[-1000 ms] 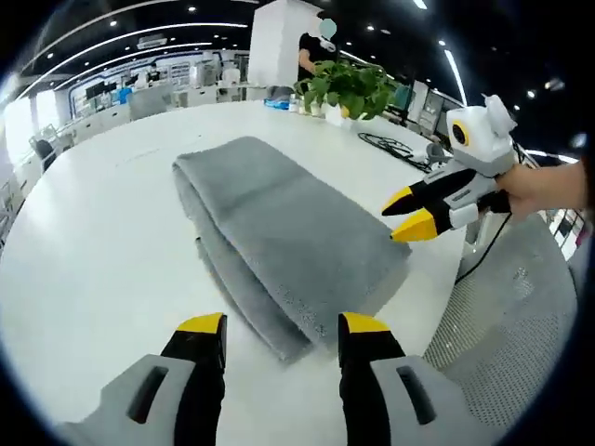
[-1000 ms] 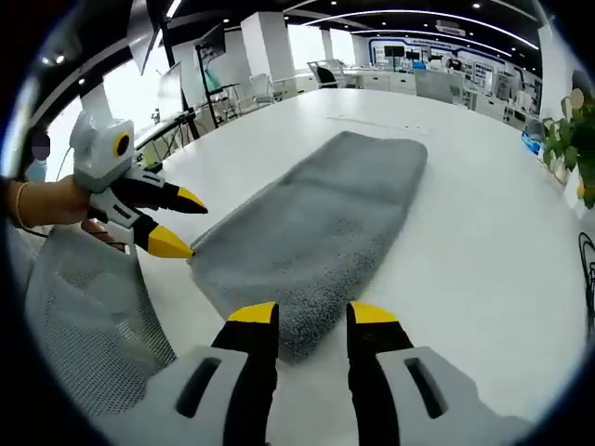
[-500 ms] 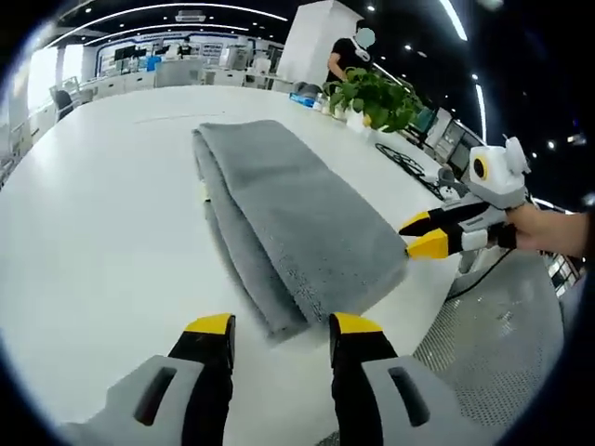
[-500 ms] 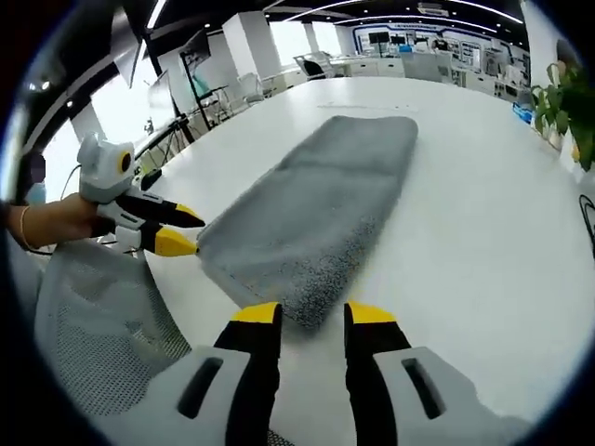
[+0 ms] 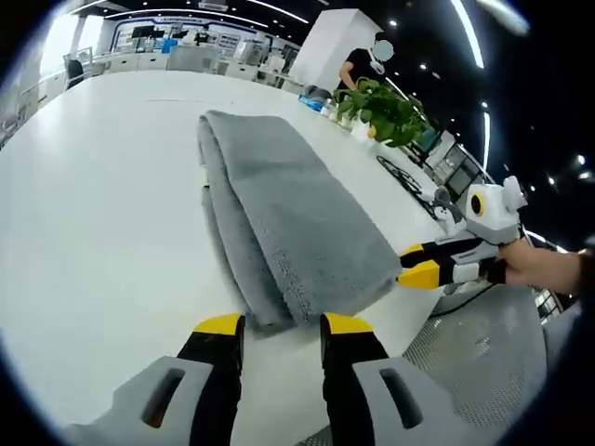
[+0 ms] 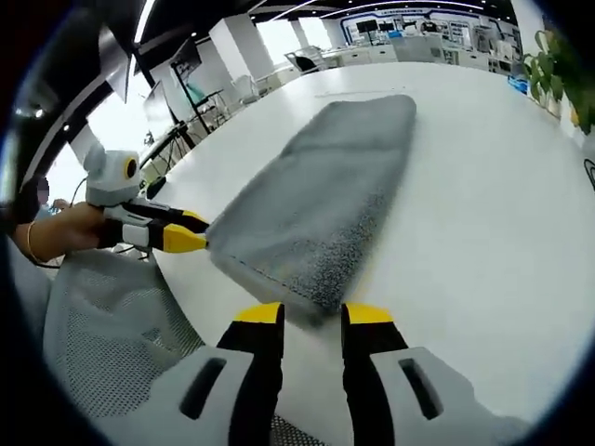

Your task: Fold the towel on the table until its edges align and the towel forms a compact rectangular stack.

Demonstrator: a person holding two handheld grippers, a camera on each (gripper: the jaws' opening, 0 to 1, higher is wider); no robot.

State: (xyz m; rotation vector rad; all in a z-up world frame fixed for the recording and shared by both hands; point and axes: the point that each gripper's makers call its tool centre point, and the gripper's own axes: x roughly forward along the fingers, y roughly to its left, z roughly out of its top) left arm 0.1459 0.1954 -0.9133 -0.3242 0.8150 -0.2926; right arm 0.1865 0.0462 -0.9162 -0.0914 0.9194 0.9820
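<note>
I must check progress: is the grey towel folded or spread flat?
Folded: the towel lies as a long narrow strip, with stacked layers showing along its edge.

A large white table [image 5: 84, 214] carried a grey towel [image 5: 288, 218], folded into a long strip and lying flat, its near end close to the table's edge. Toward one o'clock, a potted green plant [image 5: 386, 102] stood on the tabletop, with a black cable [image 5: 404, 172] coiled just beside it.

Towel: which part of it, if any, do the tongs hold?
Neither grips the towel yet: both tongs, left and right, stand open at its near-end corners.
</note>
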